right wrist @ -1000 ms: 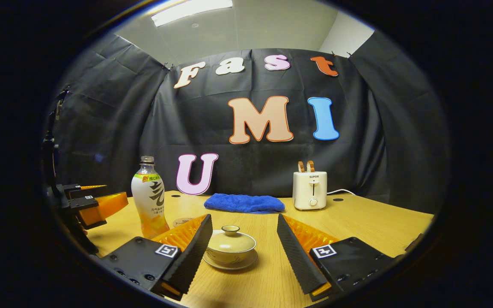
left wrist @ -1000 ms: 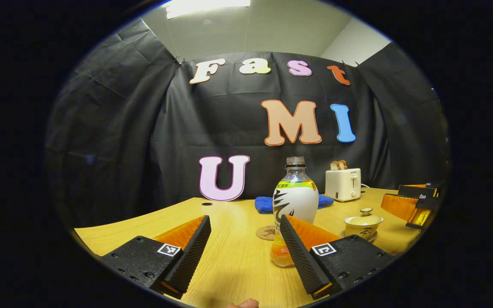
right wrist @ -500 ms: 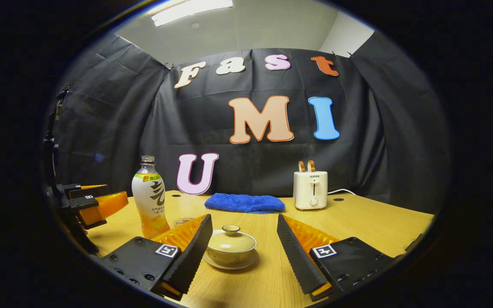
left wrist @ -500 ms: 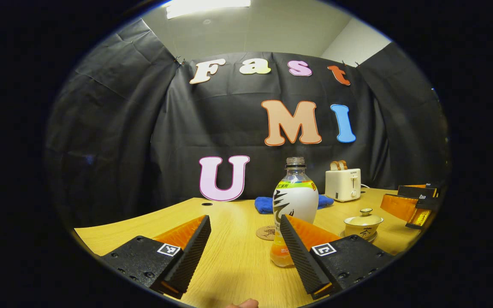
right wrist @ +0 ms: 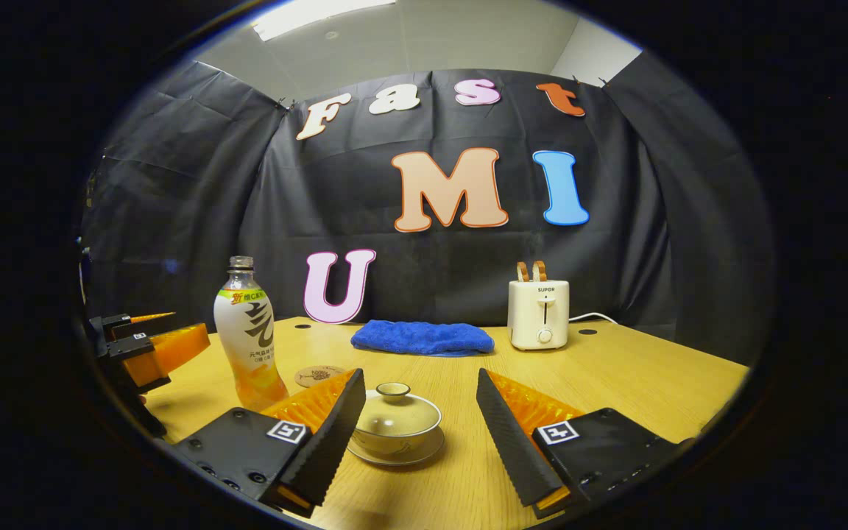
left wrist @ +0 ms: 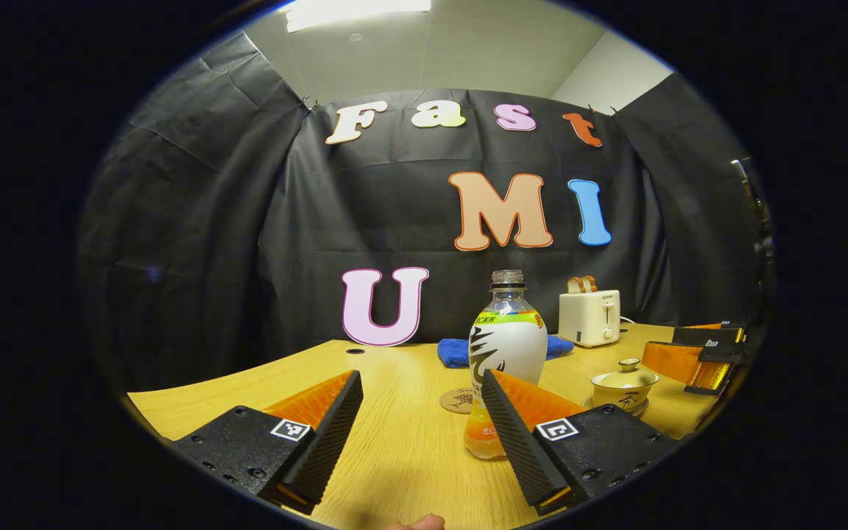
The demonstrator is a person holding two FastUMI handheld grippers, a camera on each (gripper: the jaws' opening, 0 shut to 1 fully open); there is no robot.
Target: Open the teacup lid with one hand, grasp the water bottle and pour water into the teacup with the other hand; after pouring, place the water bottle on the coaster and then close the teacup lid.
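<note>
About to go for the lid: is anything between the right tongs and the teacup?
Nothing visible. In the right gripper view the open right tongs face the lidded teacup directly, with bare table between. The water bottle and coaster sit off to the side.

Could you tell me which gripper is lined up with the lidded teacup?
The right gripper: the teacup sits between its open fingers, while the left gripper faces the water bottle.

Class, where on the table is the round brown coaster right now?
In the right gripper view, the round brown coaster lies flat on the wooden table, left of centre, just right of the upright plastic water bottle and behind the lidded teacup.
</note>
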